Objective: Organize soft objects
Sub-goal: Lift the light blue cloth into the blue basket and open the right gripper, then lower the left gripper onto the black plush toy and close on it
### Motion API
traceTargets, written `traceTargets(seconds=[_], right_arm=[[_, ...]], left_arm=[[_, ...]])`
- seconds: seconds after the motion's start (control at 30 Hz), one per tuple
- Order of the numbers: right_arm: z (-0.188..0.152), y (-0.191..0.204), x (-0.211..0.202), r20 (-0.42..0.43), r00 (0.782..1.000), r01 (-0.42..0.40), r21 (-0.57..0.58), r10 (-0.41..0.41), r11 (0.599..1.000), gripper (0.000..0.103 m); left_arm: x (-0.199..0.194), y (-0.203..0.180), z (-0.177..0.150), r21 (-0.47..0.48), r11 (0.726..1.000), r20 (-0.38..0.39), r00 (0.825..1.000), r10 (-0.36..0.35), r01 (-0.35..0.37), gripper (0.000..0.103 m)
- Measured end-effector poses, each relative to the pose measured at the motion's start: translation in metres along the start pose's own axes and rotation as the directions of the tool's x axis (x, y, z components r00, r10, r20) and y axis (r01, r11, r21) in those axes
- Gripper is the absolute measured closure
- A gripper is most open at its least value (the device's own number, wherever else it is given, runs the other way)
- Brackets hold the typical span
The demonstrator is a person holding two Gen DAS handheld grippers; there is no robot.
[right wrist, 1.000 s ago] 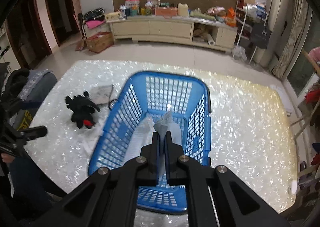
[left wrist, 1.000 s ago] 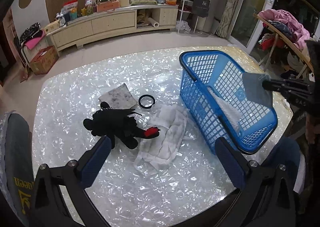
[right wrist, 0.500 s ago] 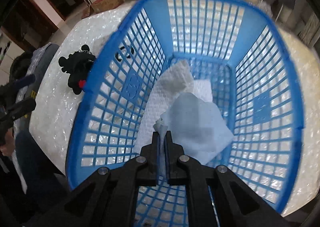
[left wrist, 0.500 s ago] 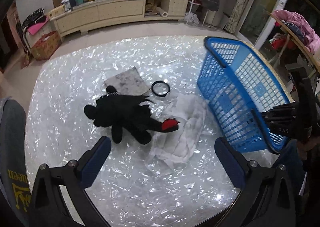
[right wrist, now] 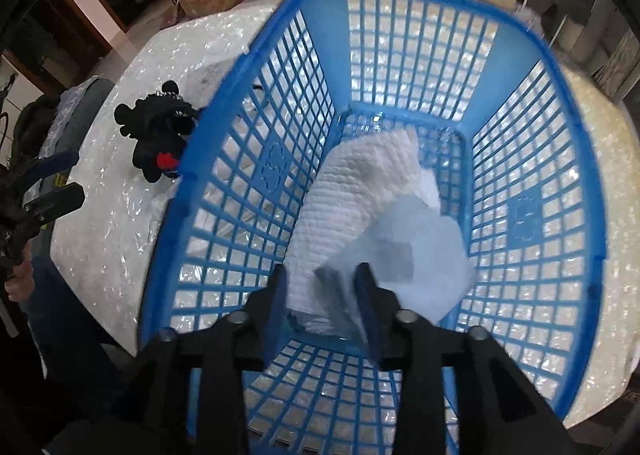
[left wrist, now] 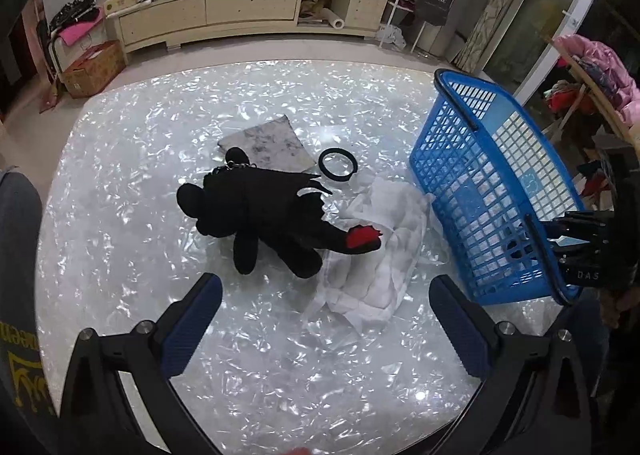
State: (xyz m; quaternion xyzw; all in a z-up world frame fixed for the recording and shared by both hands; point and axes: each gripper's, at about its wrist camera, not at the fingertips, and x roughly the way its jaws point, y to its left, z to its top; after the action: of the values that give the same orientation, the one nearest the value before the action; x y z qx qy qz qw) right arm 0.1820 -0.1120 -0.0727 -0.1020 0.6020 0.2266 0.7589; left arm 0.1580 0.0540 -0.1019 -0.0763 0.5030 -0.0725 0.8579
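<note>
Right tongs (right wrist: 322,291) stand parted inside the blue basket (right wrist: 576,127), a pale cloth (right wrist: 416,259) slipping loose onto a white towel (right wrist: 352,191) there. Left tongs (left wrist: 324,319) gape wide, empty, above the table (left wrist: 132,159). Outstanding: white cloth (left wrist: 380,255), black plush toy (left wrist: 268,215), grey cloth (left wrist: 268,143), black ring (left wrist: 338,163).

The left claw (left wrist: 325,319) had black angular arms tipped with dark blue padded fingers (left wrist: 191,325), with round silver screws at the joints. The right claw (right wrist: 323,295) was matte black too, with silver screw heads and narrow upright fingers (right wrist: 366,295). White lettering marked its housing in the left view. Bare skin showed on the left hand (right wrist: 18,287) beside a dark blue sleeve.
</note>
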Motion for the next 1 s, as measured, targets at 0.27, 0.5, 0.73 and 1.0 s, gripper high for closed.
traceTargets(seconds=[0.27,0.5,0.73,1.0], right_arm=[[-0.008,-0.005,-0.029,0.080,0.997,-0.008,0.036,0.005,0.999,0.036],[-0.004,-0.012,-0.039,0.123,0.992,-0.024,0.061,0.017,0.998,0.025],[0.001,-0.019,-0.039,0.140,0.990,-0.024,0.065,0.015,0.998,0.025],[0.001,-0.019,-0.039,0.161,0.987,-0.029,0.028,0.025,0.999,0.025]], left_arm=[[0.004,0.019,0.001,-0.037,0.998,-0.021,0.999,0.045,-0.045,0.000],[0.033,0.042,0.008,-0.146,0.986,-0.072,0.995,0.067,-0.077,0.000],[0.072,0.050,0.026,-0.241,0.967,-0.114,0.992,0.057,-0.083,0.000],[0.111,0.055,0.048,-0.283,0.943,-0.165,0.977,0.132,-0.175,0.000]])
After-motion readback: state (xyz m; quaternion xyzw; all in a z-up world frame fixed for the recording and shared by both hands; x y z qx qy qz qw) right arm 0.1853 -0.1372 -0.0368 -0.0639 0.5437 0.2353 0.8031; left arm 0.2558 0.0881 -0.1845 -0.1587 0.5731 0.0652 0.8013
